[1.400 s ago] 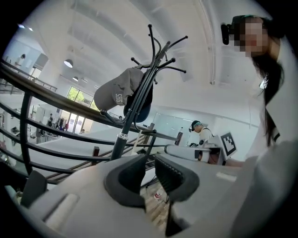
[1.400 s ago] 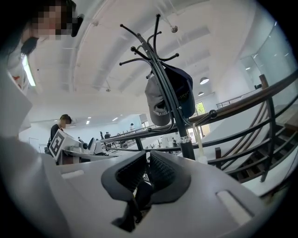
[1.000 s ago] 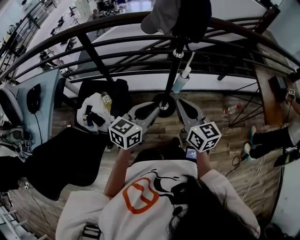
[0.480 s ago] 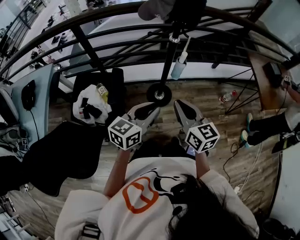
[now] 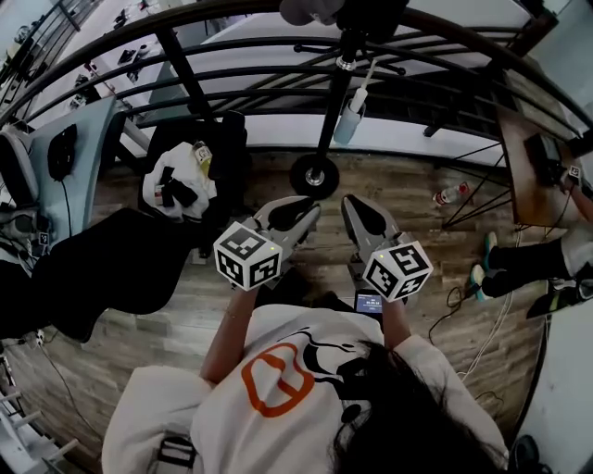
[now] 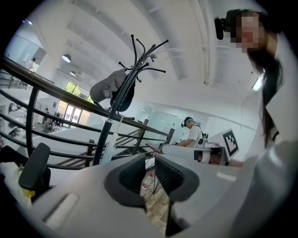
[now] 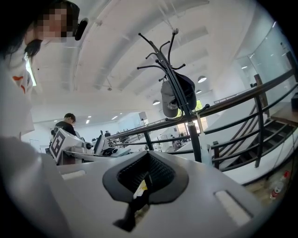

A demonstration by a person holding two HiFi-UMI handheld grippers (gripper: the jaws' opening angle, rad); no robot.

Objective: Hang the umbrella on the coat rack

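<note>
A black coat rack stands by the railing on its round base. A pale blue folded umbrella with a white handle hangs along the pole, below a grey cap. Both grippers are held close to the person's chest, short of the base and apart from the umbrella. My left gripper has a narrow gap between its pads, with nothing in it. My right gripper has its pads together and holds nothing. The rack and umbrella show ahead in the left gripper view; the rack also shows in the right gripper view.
A black curved railing runs behind the rack. A dark chair with a white bag stands at left, and a black cloth lies nearer. A water bottle and a cable lie on the wooden floor. Another person's legs are at right.
Both grippers have drawn back from the rack base, which lay between their tips a second ago. The umbrella still hangs on the pole.
</note>
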